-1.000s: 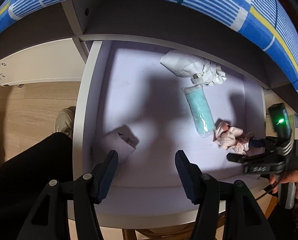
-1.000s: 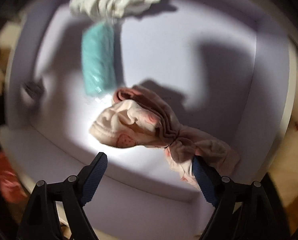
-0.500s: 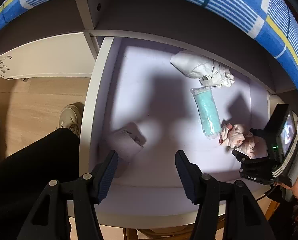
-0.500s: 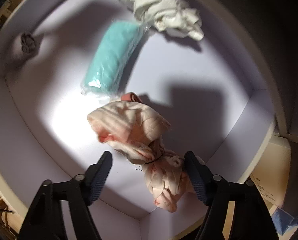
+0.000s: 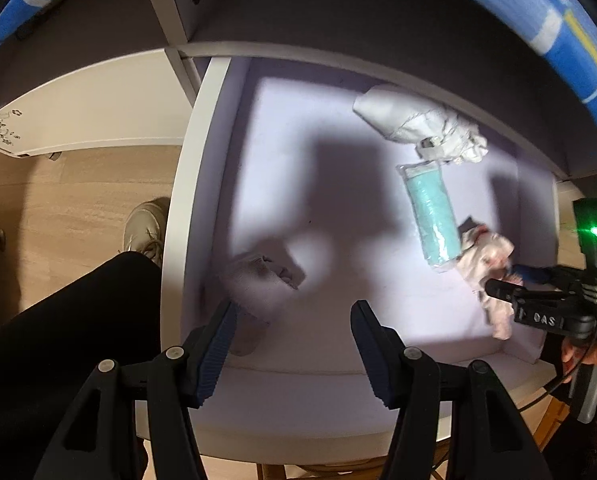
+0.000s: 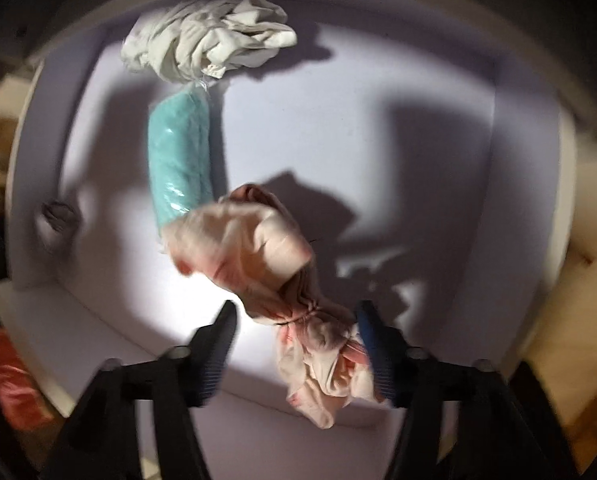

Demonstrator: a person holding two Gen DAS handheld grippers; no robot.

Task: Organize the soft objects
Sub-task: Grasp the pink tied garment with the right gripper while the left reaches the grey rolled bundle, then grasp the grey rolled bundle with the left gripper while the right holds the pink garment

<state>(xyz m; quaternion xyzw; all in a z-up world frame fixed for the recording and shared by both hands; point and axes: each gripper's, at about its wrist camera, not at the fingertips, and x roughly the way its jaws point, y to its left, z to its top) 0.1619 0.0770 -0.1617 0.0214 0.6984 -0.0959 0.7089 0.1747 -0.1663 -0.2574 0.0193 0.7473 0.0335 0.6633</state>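
An open lilac drawer holds the soft things. A pink printed cloth, tied in the middle, lies at the front right, one end touching a teal roll in plastic wrap. My right gripper straddles the cloth's tied part. Its jaws are opening: the cloth leans on the right pad, and the left pad stands clear. From the left wrist view this gripper is over the pink cloth. My left gripper hangs open and empty above the drawer's front, beside a grey rolled sock.
A crumpled white cloth lies at the drawer's back, just beyond the teal roll. A blue striped mattress edge overhangs the drawer. A person's dark leg and a shoe are on the wooden floor at the left.
My right gripper swung around over the pink cloth, and the cloth shifted until its end lies against the teal roll. The jaws narrowed around the tied part. The left gripper barely moved.
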